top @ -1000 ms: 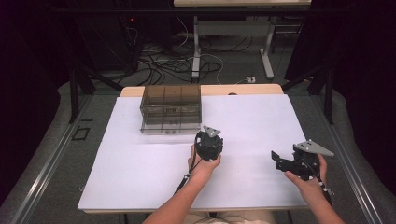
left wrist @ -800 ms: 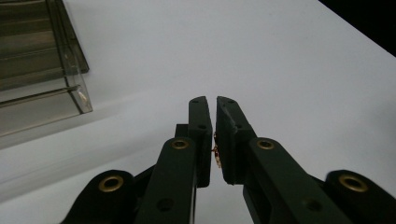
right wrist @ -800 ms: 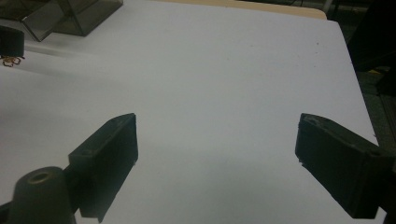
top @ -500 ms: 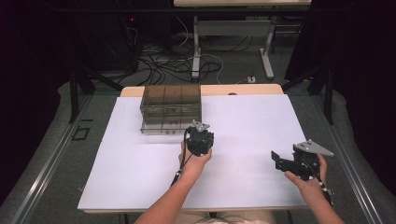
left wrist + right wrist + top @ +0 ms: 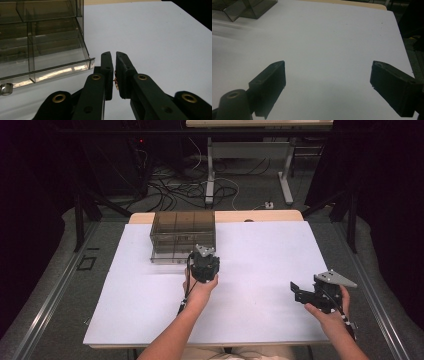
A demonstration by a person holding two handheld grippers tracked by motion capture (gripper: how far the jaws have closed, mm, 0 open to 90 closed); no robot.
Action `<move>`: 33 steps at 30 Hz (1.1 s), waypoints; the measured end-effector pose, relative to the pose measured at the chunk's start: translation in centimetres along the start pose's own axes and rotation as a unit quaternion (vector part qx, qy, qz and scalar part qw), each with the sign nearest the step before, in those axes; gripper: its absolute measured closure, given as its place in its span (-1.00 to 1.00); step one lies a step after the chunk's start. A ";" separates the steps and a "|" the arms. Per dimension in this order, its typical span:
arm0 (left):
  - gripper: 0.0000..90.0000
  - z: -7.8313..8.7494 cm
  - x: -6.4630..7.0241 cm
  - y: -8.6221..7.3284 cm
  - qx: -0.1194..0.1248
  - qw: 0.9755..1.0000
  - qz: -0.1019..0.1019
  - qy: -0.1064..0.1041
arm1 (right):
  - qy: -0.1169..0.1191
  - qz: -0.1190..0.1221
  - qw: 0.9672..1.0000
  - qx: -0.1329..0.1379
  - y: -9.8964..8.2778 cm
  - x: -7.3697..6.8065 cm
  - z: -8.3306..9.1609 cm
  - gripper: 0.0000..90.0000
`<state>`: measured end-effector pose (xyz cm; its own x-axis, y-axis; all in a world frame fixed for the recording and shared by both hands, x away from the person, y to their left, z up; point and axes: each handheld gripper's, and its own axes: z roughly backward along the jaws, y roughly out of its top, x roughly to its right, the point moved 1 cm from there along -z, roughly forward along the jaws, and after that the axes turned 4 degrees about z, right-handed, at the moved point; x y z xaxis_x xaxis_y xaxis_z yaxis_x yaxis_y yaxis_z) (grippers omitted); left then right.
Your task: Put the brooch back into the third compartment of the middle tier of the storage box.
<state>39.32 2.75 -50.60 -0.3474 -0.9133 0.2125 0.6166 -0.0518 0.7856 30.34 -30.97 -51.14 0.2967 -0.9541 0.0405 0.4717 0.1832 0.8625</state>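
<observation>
Resting at the far left of a white table (image 5: pixel 260 270), a smoke-tinted clear plastic drawer cabinet (image 5: pixel 183 236), bottom drawer (image 5: pixel 50 67) pulled slightly forward of the ones above, its front lip catching the light and a small metal knob (image 5: pixel 5 88) gleaming at the near edge in the left gripper view. Poised just in front of the cabinet's right front corner, the left gripper (image 5: pixel 204 264), gripped from behind by the left hand (image 5: pixel 200 289), forearm reaching in from the bottom of the high view. Nearly closed, the jaws of the left gripper (image 5: pixel 114 72) in its own view, only a thin slit between the two black pads, a tiny brass-coloured speck visible in the slit, too small to identify as a held object or a fitting; tips level with the open drawer's corner but apart from it. Well to the right of the cabinet and nearer the table's front edge, the right gripper (image 5: pixel 300 292), held in the right hand (image 5: pixel 330 312), grey three-cornered plate on top. Spread wide in the right gripper view, the right gripper (image 5: pixel 328 80) with bare white tabletop between its jaws, clasping nothing, a corner of the cabinet (image 5: pixel 249 7) far off at upper left.
</observation>
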 end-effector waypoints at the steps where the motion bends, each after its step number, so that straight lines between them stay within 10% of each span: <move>1: 0.88 0.0 -0.1 0.0 0.005 1.000 0.001 0.000 | 0.000 0.001 1.000 0.002 0.0 0.0 -0.1 -0.72; 33: 0.88 0.1 -1.7 3.4 -0.001 1.000 0.006 0.018 | -0.001 -0.001 1.000 0.000 0.0 0.1 0.0 -0.72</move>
<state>41.99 4.18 -48.22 -0.3140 -0.9280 0.2007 0.6225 -0.0416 0.7815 30.39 -31.07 -51.17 0.2944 -0.9548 0.0405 0.4720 0.1821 0.8626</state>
